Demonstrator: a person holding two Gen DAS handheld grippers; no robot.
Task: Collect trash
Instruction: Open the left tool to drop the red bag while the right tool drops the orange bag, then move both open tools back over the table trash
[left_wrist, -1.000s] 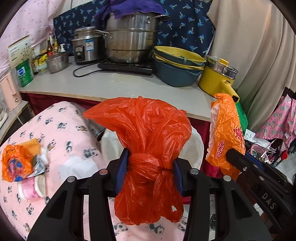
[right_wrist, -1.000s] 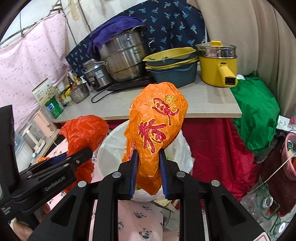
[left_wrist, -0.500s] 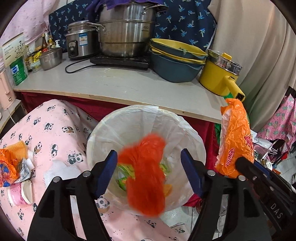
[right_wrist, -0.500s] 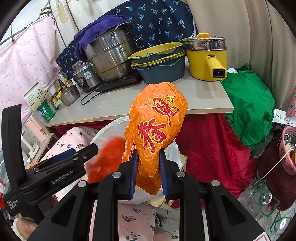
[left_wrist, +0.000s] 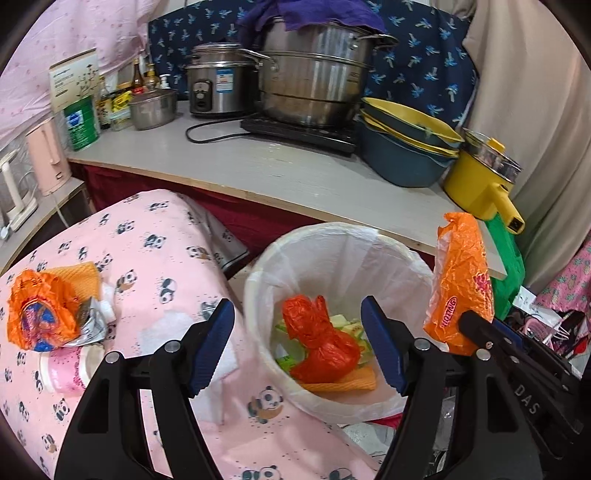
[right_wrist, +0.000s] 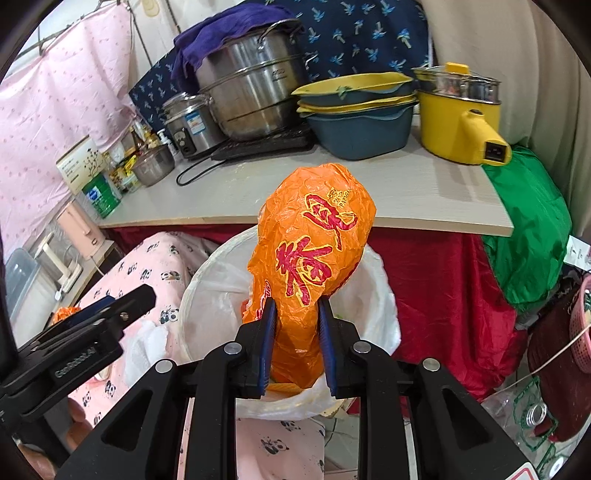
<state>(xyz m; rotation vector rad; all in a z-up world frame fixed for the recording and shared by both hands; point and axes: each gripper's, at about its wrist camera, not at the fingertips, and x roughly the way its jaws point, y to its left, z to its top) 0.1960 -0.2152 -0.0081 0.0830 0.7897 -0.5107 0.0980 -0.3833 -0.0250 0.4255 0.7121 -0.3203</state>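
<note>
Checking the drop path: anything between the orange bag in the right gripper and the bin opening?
Nothing visible. The orange bag, clamped in the right gripper, hangs over the open lined bin; only a red bag and scraps lie at its bottom.

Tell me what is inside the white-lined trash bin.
In the trash bin: a knotted red plastic bag on pale green scraps and an orange mesh piece. Whatever lies beneath the bag is hidden.

Both views are evenly and brightly lit by soft, diffuse light; no hard shadows are cast. Faint glare is seen on the steel pot (left_wrist: 317, 77) and the pale surface (left_wrist: 280, 173). Strong fisheye bending is shown toward the edges, and the corners are blacked out. Focus is sharp throughout, with no motion blur.
</note>
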